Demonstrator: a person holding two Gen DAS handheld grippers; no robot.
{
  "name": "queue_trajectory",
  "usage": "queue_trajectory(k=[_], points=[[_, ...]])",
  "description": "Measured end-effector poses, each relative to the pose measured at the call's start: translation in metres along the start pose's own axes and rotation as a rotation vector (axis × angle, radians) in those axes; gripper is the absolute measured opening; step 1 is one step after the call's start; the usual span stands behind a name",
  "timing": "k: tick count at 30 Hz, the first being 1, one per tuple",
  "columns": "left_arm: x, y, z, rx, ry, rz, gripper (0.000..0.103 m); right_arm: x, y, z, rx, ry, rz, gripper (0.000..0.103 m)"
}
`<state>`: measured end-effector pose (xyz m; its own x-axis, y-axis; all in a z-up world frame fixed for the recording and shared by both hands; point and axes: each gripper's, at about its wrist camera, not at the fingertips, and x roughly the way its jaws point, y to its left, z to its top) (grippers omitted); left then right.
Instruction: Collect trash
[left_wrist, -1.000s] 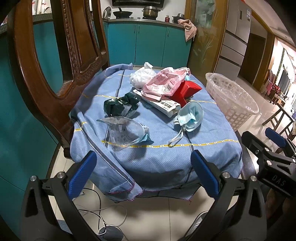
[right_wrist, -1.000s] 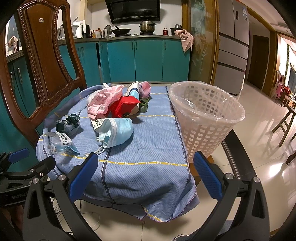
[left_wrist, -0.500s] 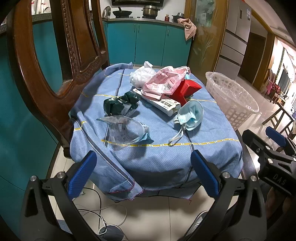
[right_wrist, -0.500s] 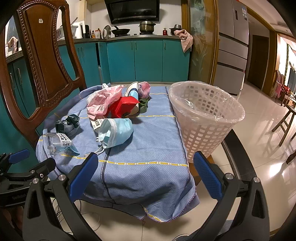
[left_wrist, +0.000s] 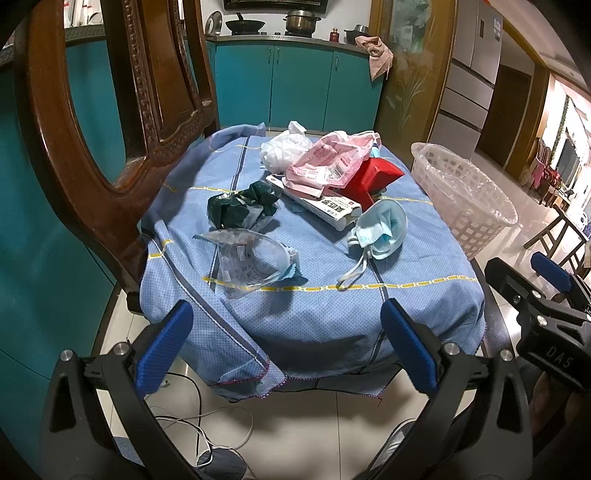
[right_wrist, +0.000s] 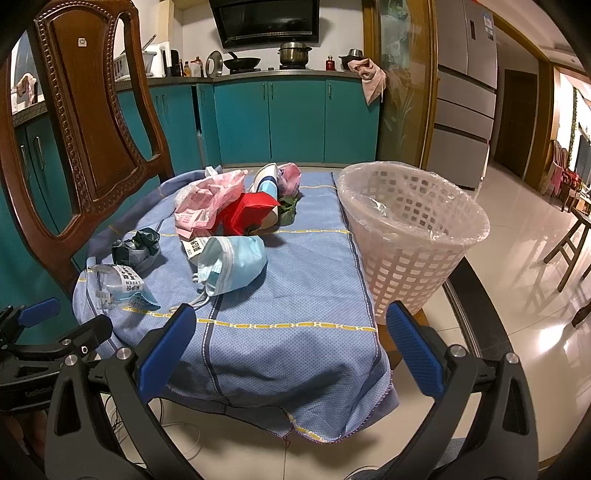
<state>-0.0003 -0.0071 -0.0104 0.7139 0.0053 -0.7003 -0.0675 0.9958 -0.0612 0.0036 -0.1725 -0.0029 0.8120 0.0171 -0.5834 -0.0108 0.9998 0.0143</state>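
A big wooden chair back (left_wrist: 92, 155) fills the left side of both views. Next to it, a table with a blue cloth (left_wrist: 314, 295) sits in the middle of the frame. A white plastic basket (right_wrist: 410, 236) with a clear bag inside stands at the right edge of the cloth, to the right of all the trash.

The trash lies on the cloth. At the far end, in the upper middle of the frame, is a heap: a pink plastic bag (left_wrist: 328, 162), a red carton (left_wrist: 373, 181) touching it, a white crumpled bag (left_wrist: 284, 147) just behind, and a long white box (left_wrist: 325, 206) poking out from under the pink bag. A blue face mask (left_wrist: 384, 232) lies just in front of the box, with its strings trailing toward the camera. A dark green crumpled wrapper (left_wrist: 240, 210) sits to the left of the heap. A clear plastic wrapper (left_wrist: 251, 266) lies nearest on the left.

The left gripper (left_wrist: 286, 347) hangs at the bottom of its view, in front of the table edge, fingers spread wide and holding nothing. The right gripper (right_wrist: 291, 347) does the same at the bottom of its view, wide apart and empty.
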Motion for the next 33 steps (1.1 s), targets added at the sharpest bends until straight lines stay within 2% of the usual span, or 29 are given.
queue_trajectory(k=[33], points=[[0.005,0.011,0.002,-0.035,0.031,0.005,0.1,0.0,0.003,0.001,0.007,-0.001,0.01,0.1]])
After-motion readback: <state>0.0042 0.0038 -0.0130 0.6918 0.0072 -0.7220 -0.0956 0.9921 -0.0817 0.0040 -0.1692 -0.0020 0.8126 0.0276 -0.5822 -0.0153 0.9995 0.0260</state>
